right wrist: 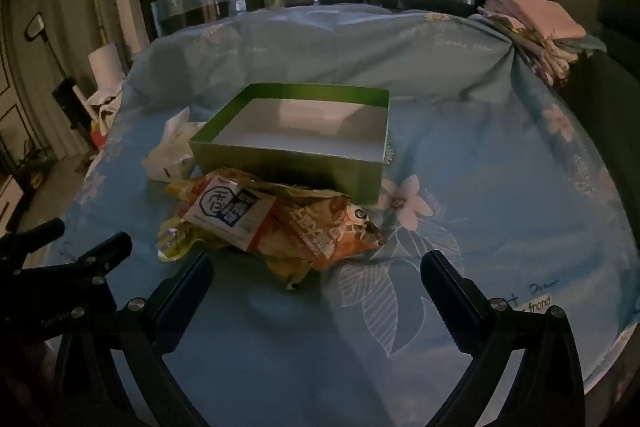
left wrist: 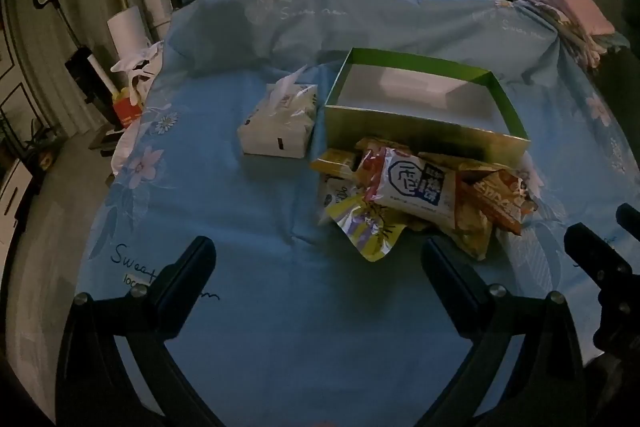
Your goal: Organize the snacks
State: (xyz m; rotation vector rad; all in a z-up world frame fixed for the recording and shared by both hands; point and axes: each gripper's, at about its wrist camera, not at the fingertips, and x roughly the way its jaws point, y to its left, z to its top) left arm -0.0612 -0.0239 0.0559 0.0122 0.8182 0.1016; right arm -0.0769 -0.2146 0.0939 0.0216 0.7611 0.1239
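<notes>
- Left gripper (left wrist: 318,251): jaws wide apart, holding nothing, over blue floral bedsheet (left wrist: 224,203).
- Snack packets (left wrist: 424,195) heaped, touching near wall of green box (left wrist: 424,135).
- Tissue pack (left wrist: 278,123) just left of box.
- Right gripper (left wrist: 608,247) at right edge.

We see a green box (right wrist: 288,159) with a white inside, white-and-blue (right wrist: 232,213), orange (right wrist: 320,231) and yellow (left wrist: 370,231) snack packets, a white tissue pack (left wrist: 278,125), and a light-blue sheet (left wrist: 248,211) with pale flowers.
</notes>
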